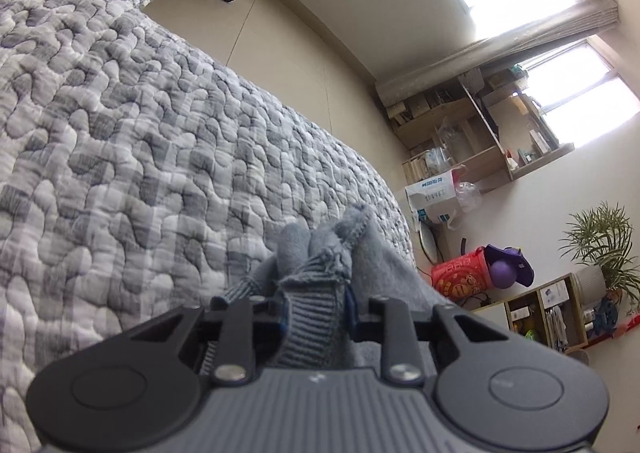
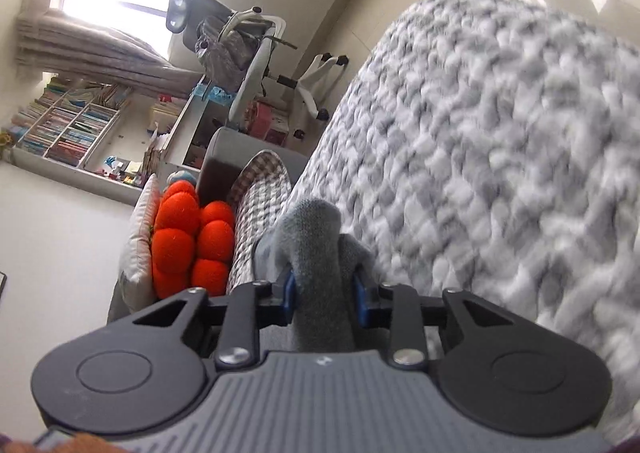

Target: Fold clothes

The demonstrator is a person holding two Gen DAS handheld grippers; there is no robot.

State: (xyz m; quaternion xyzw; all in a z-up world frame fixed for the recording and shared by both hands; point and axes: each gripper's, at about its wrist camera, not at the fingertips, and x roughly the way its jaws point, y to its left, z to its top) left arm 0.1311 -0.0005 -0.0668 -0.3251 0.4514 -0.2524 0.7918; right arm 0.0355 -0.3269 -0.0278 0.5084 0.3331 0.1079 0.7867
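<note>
- While both grippers are raised above the bed, each holds part of a soft grey knitted garment (image 1: 320,253): the left gripper (image 1: 316,305) has its fingers narrowed onto a ribbed hem or cuff with a frayed edge, bunched between the blue pads.
- The right gripper (image 2: 325,293) has its fingers likewise drawn in on a thick roll of the same fleecy grey cloth (image 2: 316,237), which bulges up and forward past the fingertips.
- Ahead of and beyond both pairs of fingers stretches the grey-and-white checked quilted bedspread (image 1: 140,141); the garment hangs at the fingers and does not lie flat on the bed in either view.
- In the right wrist view, to the left of the fingers, sit an orange bobbled plush cushion (image 2: 188,241) and a checked pillow (image 2: 260,209); further off stands a white-framed office chair (image 2: 256,65).
- How far the folding has gone I cannot settle: most of the garment is hidden under the gripper bodies, so no crease or finished fold shows.
- The scene fits a garment lifted by two corners to be spread out on the bed, and equally one carried over mid-fold to meet its other edge.
- By my judgement, a neat folded piece resting on the bedspread is what remains to be seen; nothing of that kind shows here.
</note>
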